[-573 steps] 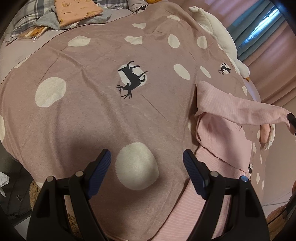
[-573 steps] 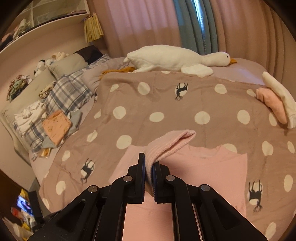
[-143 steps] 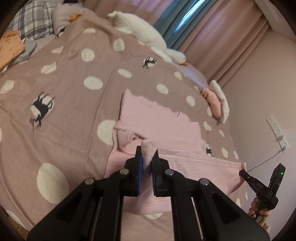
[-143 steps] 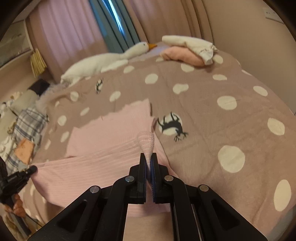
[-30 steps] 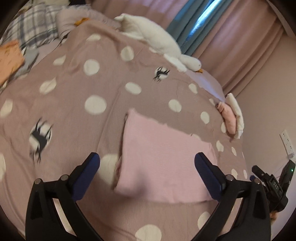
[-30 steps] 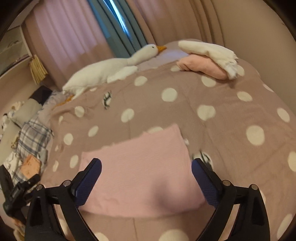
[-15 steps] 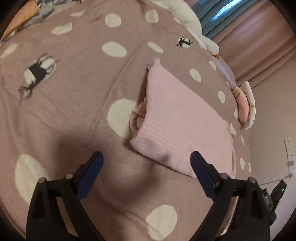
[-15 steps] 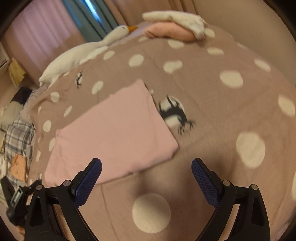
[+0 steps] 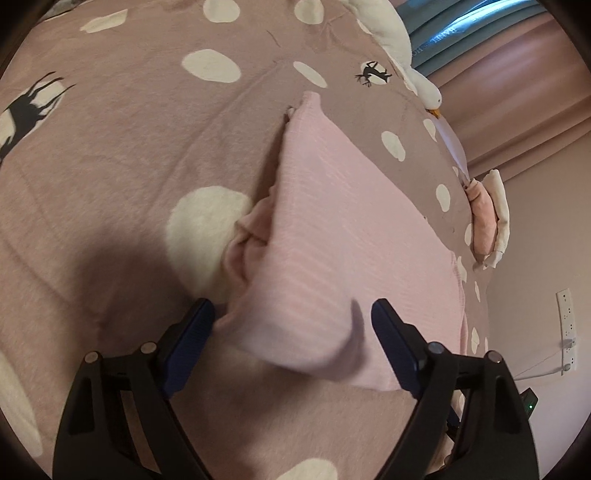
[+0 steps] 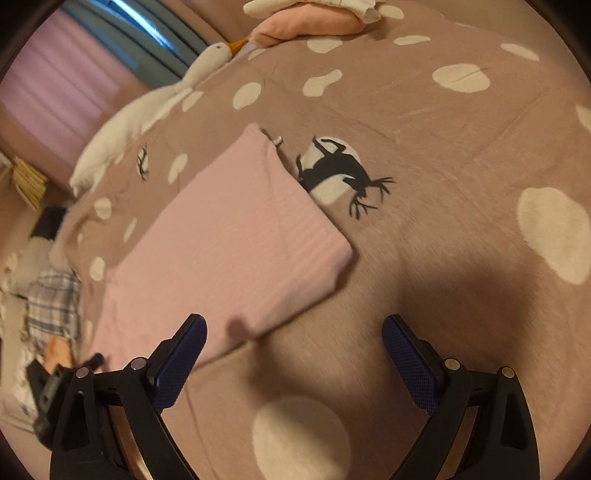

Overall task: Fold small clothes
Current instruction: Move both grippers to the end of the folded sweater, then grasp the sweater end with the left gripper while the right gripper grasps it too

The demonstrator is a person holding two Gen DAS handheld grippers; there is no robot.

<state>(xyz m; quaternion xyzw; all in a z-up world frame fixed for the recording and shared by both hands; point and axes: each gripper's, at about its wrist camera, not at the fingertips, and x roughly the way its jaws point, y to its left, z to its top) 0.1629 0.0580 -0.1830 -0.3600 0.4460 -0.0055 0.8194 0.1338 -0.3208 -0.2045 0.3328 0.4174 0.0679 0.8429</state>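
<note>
Both grippers dropping toward folded pink garment (image 9: 343, 236); left gripper (image 9: 291, 325) narrowing around near corner, ungripped; right gripper (image 10: 293, 338) spread, empty; next: pinching corners for another fold

We read this as a home bedroom. A bed fills both views, covered by a mauve blanket (image 9: 110, 155) with cream dots and black deer prints. A long white goose plush (image 10: 147, 110) lies along its far edge. Pink curtains (image 9: 517, 103) and a teal drape (image 10: 122, 26) hang behind. Plaid bedding (image 10: 55, 299) sits at the head end, blurred. Folded pink and white clothes (image 9: 487, 218) are stacked near the wall, which carries a white wall socket (image 9: 567, 314).
</note>
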